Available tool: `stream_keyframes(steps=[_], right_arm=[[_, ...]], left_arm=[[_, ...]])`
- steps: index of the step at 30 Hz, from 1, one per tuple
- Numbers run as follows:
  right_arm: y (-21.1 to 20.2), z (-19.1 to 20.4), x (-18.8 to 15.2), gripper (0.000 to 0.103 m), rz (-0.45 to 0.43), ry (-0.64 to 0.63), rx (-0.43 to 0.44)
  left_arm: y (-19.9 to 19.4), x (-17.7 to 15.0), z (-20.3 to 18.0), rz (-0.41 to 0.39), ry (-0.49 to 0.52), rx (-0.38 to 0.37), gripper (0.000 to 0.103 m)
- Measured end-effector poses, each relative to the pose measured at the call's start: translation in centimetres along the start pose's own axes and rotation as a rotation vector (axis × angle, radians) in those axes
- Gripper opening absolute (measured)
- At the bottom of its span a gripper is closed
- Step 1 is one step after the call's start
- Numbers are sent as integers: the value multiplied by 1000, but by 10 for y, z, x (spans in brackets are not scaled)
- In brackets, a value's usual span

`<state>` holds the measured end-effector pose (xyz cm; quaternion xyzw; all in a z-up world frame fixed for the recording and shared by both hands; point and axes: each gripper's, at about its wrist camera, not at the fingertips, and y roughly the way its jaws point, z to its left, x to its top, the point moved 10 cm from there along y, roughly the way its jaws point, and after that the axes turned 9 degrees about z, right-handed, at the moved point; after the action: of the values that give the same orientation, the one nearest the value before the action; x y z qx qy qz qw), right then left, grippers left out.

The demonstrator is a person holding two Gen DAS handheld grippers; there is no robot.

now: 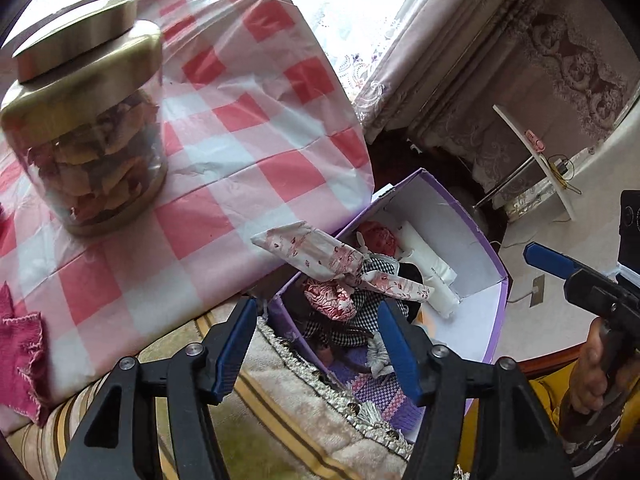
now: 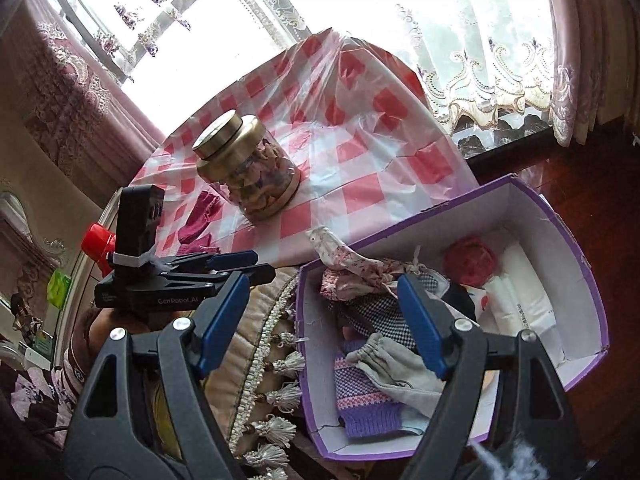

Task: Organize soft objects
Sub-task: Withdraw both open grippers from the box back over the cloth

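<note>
Left wrist view: floral cloth (image 1: 340, 264) draped over purple box (image 1: 472, 216) rim, just beyond left hand-held gripper (image 1: 316, 344), jaws apart, empty.

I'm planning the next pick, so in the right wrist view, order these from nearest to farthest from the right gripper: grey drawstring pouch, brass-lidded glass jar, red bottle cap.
1. Grey drawstring pouch, in the purple cardboard box, between the right gripper's open fingers.
2. Red bottle cap, far left, behind the left gripper.
3. Brass-lidded glass jar, farther back on the checked tablecloth.
</note>
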<state>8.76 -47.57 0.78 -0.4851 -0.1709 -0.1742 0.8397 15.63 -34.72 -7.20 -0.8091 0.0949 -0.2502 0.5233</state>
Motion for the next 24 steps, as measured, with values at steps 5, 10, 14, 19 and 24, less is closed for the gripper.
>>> stream_keyframes(steps=[5, 10, 14, 19, 24], right_arm=[[21, 38, 9, 79, 39, -56, 40], [46, 84, 15, 79, 86, -140, 62], [67, 122, 17, 79, 126, -226, 69], [99, 163, 20, 79, 179, -309, 77], [132, 198, 25, 79, 229, -385, 56]], left_arm=[[-24, -13, 26, -55, -75, -16, 64], [-57, -29, 71, -123, -176, 8, 64], [-85, -45, 121, -178, -266, 52, 64], [-112, -70, 195, -212, -414, 113, 64], [-123, -92, 266, -200, -530, 195, 64]])
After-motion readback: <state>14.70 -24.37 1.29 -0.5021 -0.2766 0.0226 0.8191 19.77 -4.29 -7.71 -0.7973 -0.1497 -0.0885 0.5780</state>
